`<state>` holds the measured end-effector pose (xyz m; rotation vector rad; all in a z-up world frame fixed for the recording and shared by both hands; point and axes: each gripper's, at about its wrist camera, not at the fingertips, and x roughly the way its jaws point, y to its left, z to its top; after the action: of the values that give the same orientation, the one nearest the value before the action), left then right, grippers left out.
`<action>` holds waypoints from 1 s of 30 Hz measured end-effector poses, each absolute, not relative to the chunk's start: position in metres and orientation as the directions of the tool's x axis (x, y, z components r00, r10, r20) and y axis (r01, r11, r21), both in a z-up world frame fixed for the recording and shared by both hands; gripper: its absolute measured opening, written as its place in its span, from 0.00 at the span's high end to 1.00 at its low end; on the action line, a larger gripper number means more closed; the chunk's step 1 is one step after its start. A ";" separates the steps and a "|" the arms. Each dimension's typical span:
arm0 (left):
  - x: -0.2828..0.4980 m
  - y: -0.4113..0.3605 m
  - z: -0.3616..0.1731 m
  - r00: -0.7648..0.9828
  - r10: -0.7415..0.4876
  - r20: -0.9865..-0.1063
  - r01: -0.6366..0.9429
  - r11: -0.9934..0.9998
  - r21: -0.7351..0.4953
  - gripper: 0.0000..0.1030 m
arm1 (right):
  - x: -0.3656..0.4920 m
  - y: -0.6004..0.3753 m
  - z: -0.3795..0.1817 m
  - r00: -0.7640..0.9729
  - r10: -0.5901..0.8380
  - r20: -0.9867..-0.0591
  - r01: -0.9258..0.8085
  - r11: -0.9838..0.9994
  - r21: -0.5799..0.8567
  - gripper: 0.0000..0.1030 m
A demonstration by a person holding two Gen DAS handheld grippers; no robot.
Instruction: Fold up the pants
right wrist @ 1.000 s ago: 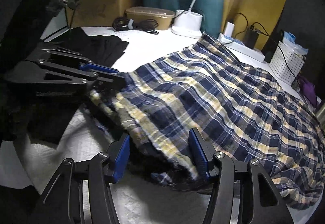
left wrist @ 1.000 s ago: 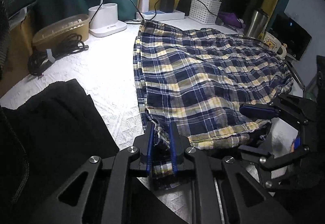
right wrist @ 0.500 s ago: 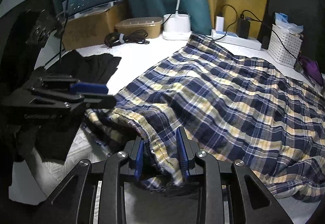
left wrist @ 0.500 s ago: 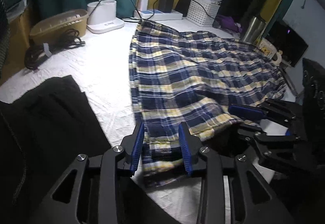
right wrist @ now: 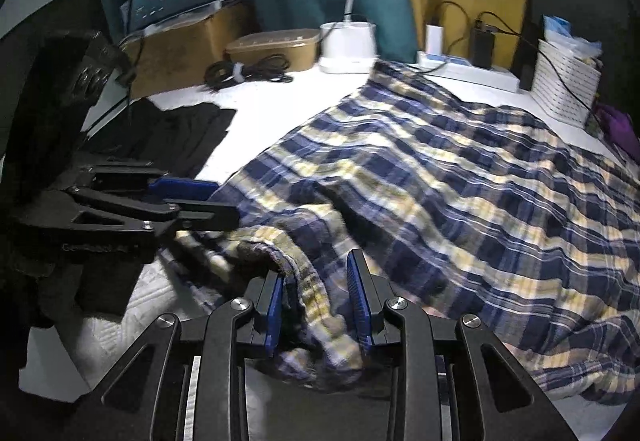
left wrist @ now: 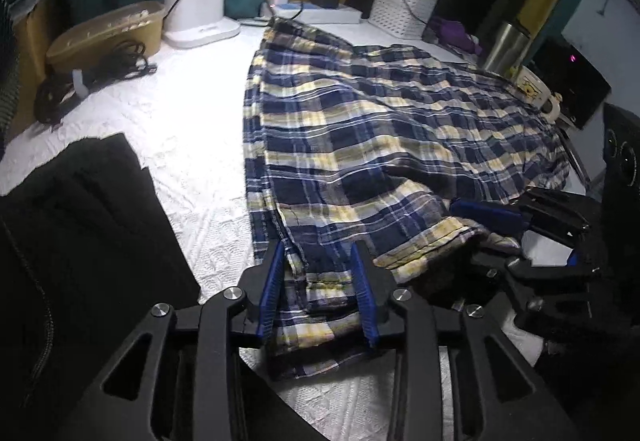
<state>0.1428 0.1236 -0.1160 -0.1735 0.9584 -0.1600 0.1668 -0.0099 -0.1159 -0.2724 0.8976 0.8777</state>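
Plaid pants (left wrist: pixel 384 145) lie spread across the white surface (left wrist: pixel 192 145), waistband end nearest the cameras. Left gripper (left wrist: pixel 319 291) straddles the near hem corner, jaws closing with cloth between them. Right gripper (right wrist: pixel 316 301), just beside it, clasps the bunched edge.

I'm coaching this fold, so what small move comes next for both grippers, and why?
Probably finish closing the left gripper, whose jaws are closing around the near hem of the blue-and-yellow plaid fabric pants. The right gripper also straddles that bunched edge, and the cloth lies flat beyond.
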 end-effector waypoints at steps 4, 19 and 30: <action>0.138 0.125 -0.110 0.585 -0.194 -0.788 0.074 0.980 -0.187 0.95 | 0.160 -0.005 -0.117 0.285 0.562 -0.776 -0.785 0.601 0.147 0.70; 0.113 0.132 -0.108 0.589 -0.142 -0.796 0.048 0.989 -0.141 0.97 | 0.128 -0.001 -0.107 0.241 0.576 -0.781 -0.850 0.514 0.116 0.89; 0.107 0.131 -0.116 0.569 -0.094 -0.817 0.025 0.995 -0.097 0.96 | 0.119 -0.010 -0.115 0.207 0.565 -0.799 -0.845 0.515 0.146 0.89</action>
<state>0.1068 0.1309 -0.1160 -0.0775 0.9630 -0.0700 0.1189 -0.0095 -0.1147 -0.3581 0.9266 1.0114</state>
